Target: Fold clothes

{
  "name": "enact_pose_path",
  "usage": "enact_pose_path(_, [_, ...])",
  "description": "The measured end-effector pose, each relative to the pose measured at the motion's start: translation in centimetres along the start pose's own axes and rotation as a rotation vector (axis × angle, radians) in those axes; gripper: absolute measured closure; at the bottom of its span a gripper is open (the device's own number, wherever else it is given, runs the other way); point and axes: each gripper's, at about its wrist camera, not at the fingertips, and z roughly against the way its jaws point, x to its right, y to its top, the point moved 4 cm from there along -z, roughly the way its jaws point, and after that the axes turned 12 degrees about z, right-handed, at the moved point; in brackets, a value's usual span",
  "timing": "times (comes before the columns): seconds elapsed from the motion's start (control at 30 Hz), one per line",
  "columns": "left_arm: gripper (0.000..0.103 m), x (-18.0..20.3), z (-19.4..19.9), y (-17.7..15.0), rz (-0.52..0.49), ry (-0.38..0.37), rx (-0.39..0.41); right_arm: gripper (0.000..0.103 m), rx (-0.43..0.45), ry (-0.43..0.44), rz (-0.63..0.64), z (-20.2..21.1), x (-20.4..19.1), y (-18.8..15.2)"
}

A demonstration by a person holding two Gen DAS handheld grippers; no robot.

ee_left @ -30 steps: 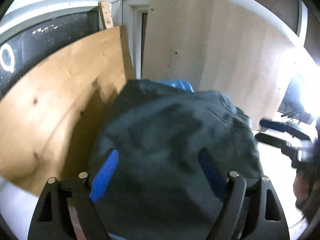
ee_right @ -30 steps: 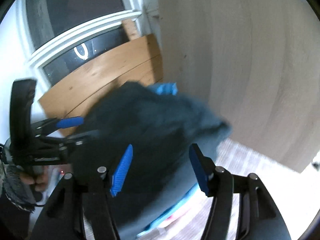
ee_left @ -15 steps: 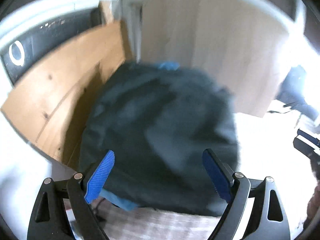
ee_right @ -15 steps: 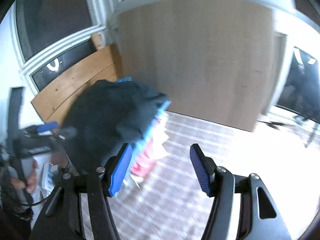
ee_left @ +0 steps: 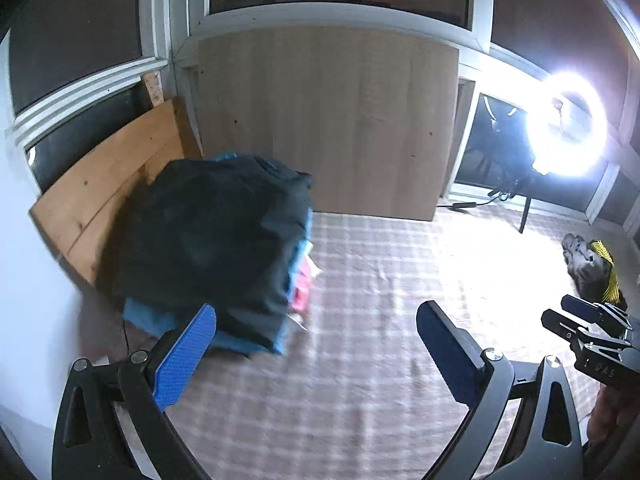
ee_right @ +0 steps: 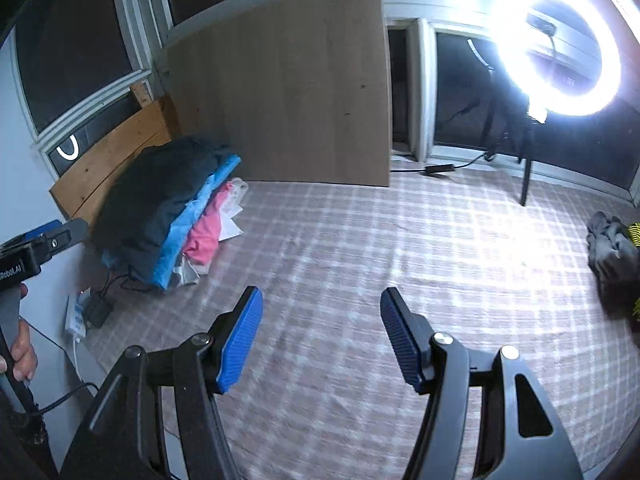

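Both grippers have pulled back from the dark garment, which a second ago filled the space between their fingers and now lies on the stack of folded clothes.

Left wrist view: the left gripper (ee_left: 316, 350) hangs over the checked bed cover (ee_left: 380, 320), its jaws opening wide with nothing between them. The stack of folded clothes (ee_left: 216, 248) sits in the far left corner of the cover, against the wooden headboard (ee_left: 104, 188). The dark garment (ee_left: 216, 232) is on top, with blue and pink layers showing under its right edge. A light wooden panel (ee_left: 328, 120) stands at the far edge. The ring light (ee_left: 568, 128) glares at the far right. A grey crumpled garment (ee_left: 588, 264) lies at the cover's right edge, and the right gripper (ee_left: 588, 324) reaches in just below it.

Right wrist view: the right gripper (ee_right: 322, 336) is held apart and empty over the bare middle of the cover. The stack is well apart at the far left. The left gripper's body shows at the left edge, held by a hand (ee_right: 22, 350)
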Motion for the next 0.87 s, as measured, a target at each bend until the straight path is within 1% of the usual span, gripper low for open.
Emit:
enact_pose_path(0.13, [0.002, 2.3, 2.6, -2.0, 0.037, 0.018, -0.014, 0.043, 0.011, 0.017, 0.035, 2.2, 2.2, -1.3])
enact_pose_path(0.2, [0.002, 2.9, 3.7, -2.9, 0.060, 0.042, -0.007, 0.042, 0.014, 0.029, 0.054, 3.3, 3.4, -2.1])
enact_pose_path(0.33, [0.002, 3.8, 5.8, -4.9, 0.102, 0.094, 0.009, 0.042, 0.013, 0.059, 0.082, 4.3, 4.9, -3.5])
enact_pose_path(0.4, [0.002, 4.5, 6.8, -6.1, 0.117, 0.129, 0.015, 0.042, 0.014, 0.088, 0.092, 4.8, 5.7, -4.1])
enact_pose_path(0.6, [0.002, 5.5, 8.6, -9.5, 0.164, 0.178, 0.008, 0.042, 0.009, 0.132, 0.138, 5.3, 7.0, -5.7])
enact_pose_path(0.73, [0.002, 5.4, 9.4, -10.6, 0.204, 0.192, -0.002, 0.042, 0.004, 0.160, 0.155, 5.2, 7.1, -6.0])
enact_pose_path(0.8, [0.002, 5.2, 9.5, -10.8, 0.222, 0.184, -0.004, 0.042, 0.008, 0.163, 0.172, 5.4, 7.1, -6.0])
enact_pose_path(0.87, [0.003, 5.3, 10.1, -10.8, 0.234, 0.173, 0.018, 0.042, 0.012, 0.166, 0.189, 5.5, 7.0, -6.0])
